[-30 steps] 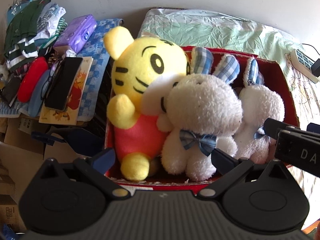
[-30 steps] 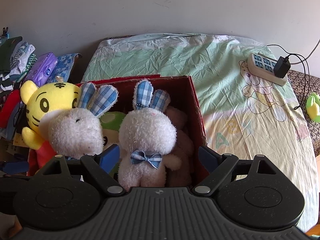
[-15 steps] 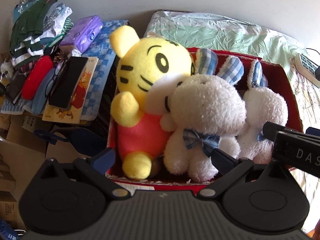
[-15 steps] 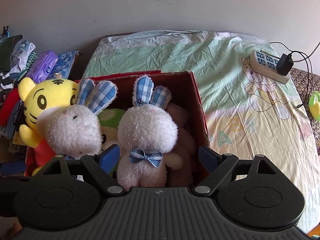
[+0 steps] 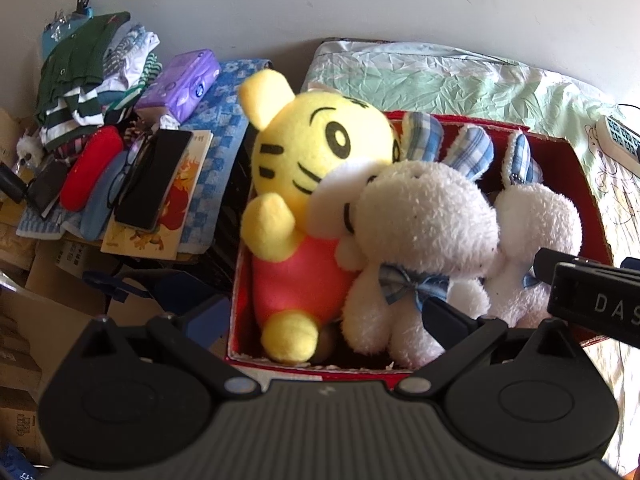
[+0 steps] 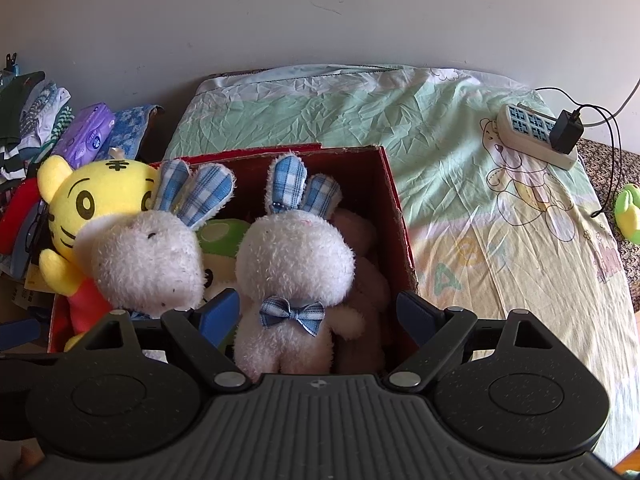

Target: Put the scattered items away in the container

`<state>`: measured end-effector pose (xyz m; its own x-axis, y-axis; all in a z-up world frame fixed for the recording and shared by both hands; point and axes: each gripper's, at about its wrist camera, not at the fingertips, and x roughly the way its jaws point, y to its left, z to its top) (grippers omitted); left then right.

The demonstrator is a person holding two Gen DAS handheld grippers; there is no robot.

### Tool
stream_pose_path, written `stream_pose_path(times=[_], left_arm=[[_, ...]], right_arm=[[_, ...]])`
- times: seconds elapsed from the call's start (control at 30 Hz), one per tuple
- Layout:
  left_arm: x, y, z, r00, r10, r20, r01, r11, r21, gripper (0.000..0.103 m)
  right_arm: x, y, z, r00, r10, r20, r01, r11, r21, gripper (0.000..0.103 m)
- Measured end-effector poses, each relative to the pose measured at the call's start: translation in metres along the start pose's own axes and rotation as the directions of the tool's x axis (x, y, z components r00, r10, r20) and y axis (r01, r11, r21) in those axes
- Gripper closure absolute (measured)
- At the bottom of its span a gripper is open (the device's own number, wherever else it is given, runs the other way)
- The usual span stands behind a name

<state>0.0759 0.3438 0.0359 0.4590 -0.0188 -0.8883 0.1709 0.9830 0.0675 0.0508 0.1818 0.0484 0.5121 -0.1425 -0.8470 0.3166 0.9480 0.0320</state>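
Grippers hover at the near edge of the red box (image 6: 394, 184), left gripper (image 5: 324, 316) and right gripper (image 6: 318, 314) both spread, empty; yellow tiger (image 5: 316, 168) and two white rabbits (image 6: 294, 264) sit upright inside.

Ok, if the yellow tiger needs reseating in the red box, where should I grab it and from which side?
Probably the yellow tiger's raised arm or head, coming from above on its outer side with the left gripper. It sits upright, head above the red box rim, and a white rabbit presses against its inner side, blocking that approach.
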Motion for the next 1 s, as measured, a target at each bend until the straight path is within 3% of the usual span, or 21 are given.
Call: stream_pose_path(times=[1.0], left_arm=[[-0.0089, -0.0004, -0.0045, 0.997, 0.031, 0.067, -0.031, 1.000, 0.002, 0.001]], right_arm=[[-0.0007, 0.0008, -0.0028, 1.000, 0.005, 0.008, -0.006, 1.000, 0.010, 0.015]])
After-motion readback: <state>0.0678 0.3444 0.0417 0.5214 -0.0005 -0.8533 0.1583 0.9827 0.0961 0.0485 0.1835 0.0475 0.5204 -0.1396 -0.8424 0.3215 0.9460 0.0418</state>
